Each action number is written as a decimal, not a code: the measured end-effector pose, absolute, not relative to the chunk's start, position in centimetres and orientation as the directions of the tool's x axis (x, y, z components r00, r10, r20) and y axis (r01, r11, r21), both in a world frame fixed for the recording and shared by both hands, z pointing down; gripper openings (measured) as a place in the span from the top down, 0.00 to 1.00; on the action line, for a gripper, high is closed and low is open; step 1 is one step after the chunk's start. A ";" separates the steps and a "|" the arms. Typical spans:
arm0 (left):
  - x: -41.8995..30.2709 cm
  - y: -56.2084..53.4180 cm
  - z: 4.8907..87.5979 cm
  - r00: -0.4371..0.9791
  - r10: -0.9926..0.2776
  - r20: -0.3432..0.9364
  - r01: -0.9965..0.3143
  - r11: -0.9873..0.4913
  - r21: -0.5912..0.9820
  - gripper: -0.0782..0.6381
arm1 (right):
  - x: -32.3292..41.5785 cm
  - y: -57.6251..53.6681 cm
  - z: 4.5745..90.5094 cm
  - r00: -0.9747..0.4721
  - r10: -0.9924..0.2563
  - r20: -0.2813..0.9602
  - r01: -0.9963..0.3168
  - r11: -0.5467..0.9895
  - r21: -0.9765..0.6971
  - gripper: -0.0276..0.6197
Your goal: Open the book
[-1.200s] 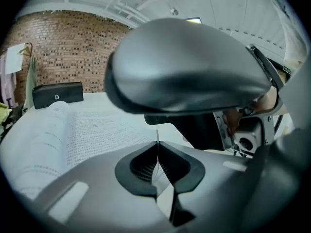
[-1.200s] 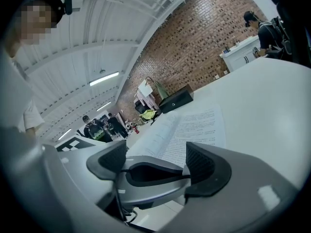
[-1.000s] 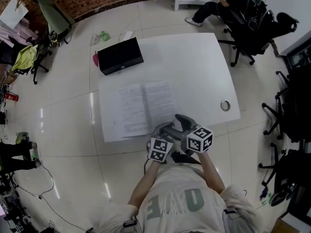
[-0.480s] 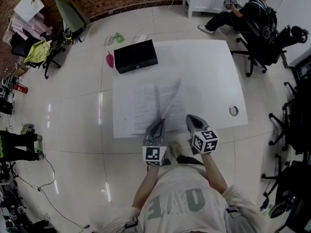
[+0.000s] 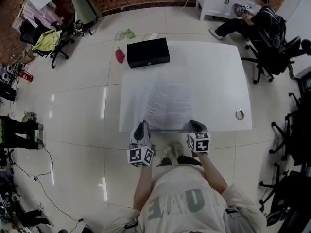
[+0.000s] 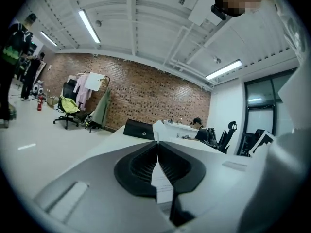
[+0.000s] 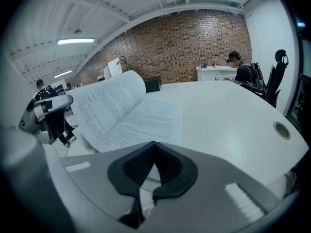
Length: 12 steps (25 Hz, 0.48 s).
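The book (image 5: 163, 103) lies open near the front edge of the white table (image 5: 209, 76). One page (image 7: 109, 106) stands arched up over its left half. My left gripper (image 5: 141, 125) is at the table's front edge, left of the book. It is shut on that page, whose white edge runs between the pads in the left gripper view (image 6: 158, 152). My right gripper (image 5: 195, 125) hovers at the front edge by the book's right corner. Its jaws (image 7: 154, 152) are shut with nothing between them.
A black box (image 5: 148, 52) sits at the table's far left corner. A round metal grommet (image 5: 239, 114) is set near the front right. A person (image 5: 252, 18) sits on an office chair beyond the table's far right. Chairs and a clothes rack (image 5: 48, 38) stand at the left.
The two grippers were together over the book's front right. The left one lifted a page and carried it leftward. The right one drew back to the table edge and now looks shut.
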State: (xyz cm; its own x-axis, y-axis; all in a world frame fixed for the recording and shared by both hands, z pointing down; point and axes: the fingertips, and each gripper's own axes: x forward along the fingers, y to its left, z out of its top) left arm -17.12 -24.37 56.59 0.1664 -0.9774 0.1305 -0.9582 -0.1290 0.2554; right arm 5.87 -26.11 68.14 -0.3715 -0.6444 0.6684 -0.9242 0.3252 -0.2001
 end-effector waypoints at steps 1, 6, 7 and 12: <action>-17.9 -24.1 57.0 0.148 -0.978 0.145 -0.962 -0.109 0.251 0.85 | 5.9 -26.0 68.7 -0.362 -0.635 0.682 -0.927 0.323 -0.191 0.95; -20.4 -22.8 59.8 0.086 -0.970 0.227 -0.974 -0.033 0.226 0.85 | 5.8 -25.7 69.2 -0.349 -0.643 0.682 -0.929 0.335 -0.159 0.95; -20.7 -22.6 60.6 0.078 -0.966 0.245 -0.973 -0.021 0.229 0.85 | 5.8 -25.6 69.2 -0.352 -0.647 0.676 -0.928 0.334 -0.164 0.95; -22.1 -22.1 63.9 0.052 -0.936 0.347 -0.955 0.055 0.292 0.84 | 5.9 -25.6 69.4 -0.356 -0.654 0.667 -0.928 0.329 -0.173 0.95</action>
